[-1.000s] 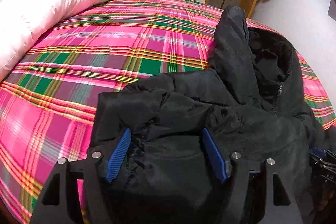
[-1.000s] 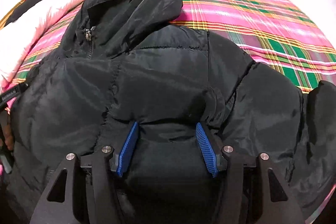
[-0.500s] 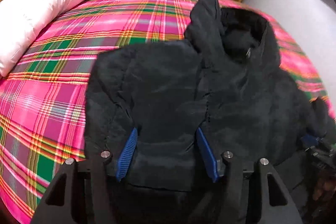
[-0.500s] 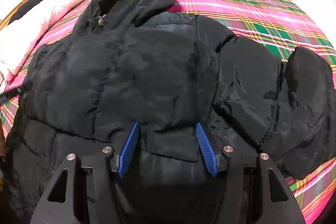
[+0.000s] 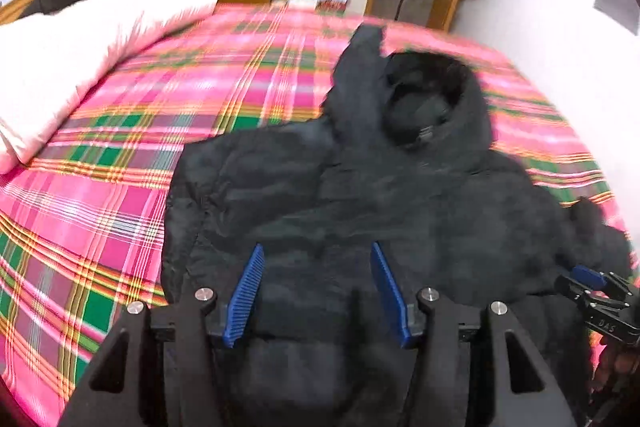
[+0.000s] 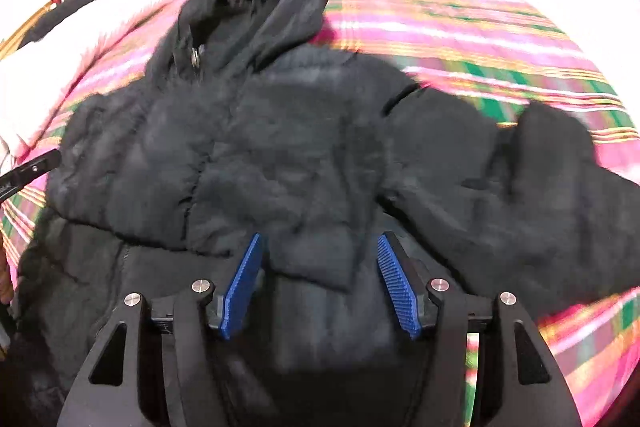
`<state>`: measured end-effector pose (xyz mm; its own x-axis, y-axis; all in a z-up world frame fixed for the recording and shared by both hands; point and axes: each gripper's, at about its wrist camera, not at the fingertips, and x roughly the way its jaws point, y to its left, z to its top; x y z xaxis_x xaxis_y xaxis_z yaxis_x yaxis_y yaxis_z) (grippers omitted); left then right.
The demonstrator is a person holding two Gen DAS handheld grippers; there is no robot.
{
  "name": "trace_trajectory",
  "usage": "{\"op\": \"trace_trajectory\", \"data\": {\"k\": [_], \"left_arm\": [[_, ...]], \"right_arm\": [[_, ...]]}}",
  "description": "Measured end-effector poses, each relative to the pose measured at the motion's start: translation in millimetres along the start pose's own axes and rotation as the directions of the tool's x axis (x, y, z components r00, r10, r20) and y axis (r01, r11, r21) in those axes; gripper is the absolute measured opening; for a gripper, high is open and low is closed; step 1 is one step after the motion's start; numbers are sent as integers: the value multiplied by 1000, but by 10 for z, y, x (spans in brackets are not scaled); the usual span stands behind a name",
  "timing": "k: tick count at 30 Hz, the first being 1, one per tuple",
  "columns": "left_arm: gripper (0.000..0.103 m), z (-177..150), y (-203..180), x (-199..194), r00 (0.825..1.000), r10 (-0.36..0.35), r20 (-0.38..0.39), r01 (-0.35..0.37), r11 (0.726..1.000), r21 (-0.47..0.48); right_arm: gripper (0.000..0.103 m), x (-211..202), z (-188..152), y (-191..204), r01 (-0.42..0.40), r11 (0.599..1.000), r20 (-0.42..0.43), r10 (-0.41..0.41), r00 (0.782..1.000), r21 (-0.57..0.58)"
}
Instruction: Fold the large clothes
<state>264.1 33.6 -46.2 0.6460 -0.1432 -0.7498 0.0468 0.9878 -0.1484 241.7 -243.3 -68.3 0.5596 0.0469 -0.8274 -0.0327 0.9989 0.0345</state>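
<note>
- Lying spread on the plaid bed [image 5: 120,155], the black jacket [image 5: 360,195] has its hood [image 5: 432,107] toward the far wall.
- Left gripper [image 5: 318,291]: jaws wide, hem fabric between them, not pinched.
- Right gripper [image 6: 320,283]: jaws wide over the hem.
- A white duvet [image 5: 80,47] lies beside.

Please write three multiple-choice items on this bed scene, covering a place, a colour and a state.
1. Where does the black jacket lie?
A. on the plaid bedspread
B. on the floor
C. on a chair

2. What colour are the pads of the right claw?
A. red
B. blue
C. white

3. How does the left claw stand?
A. shut on the hood
B. shut on a sleeve
C. open

Answers: 1 A, plaid shows around the jacket; 2 B, both ribbed pads are blue; 3 C, its pads stand wide apart.
</note>
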Motion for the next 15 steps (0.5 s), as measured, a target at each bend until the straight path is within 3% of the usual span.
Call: {"op": "trace_trajectory", "data": {"k": [6,11,15], "left_arm": [[57,-382,-373,-352,997,-73,-27,74,996,54],[57,-535,-591,-484,995,-89,-41,93,991,100],[57,-558,-667,-501,994,-92,-51,97,989,112]], "right_arm": [[60,-575,-354,-361,21,996,32,-24,999,88],[60,-778,-594,-709,41,983,24,-46,999,178],[60,-796,-596,-929,52,967,24,-60,998,248]]}}
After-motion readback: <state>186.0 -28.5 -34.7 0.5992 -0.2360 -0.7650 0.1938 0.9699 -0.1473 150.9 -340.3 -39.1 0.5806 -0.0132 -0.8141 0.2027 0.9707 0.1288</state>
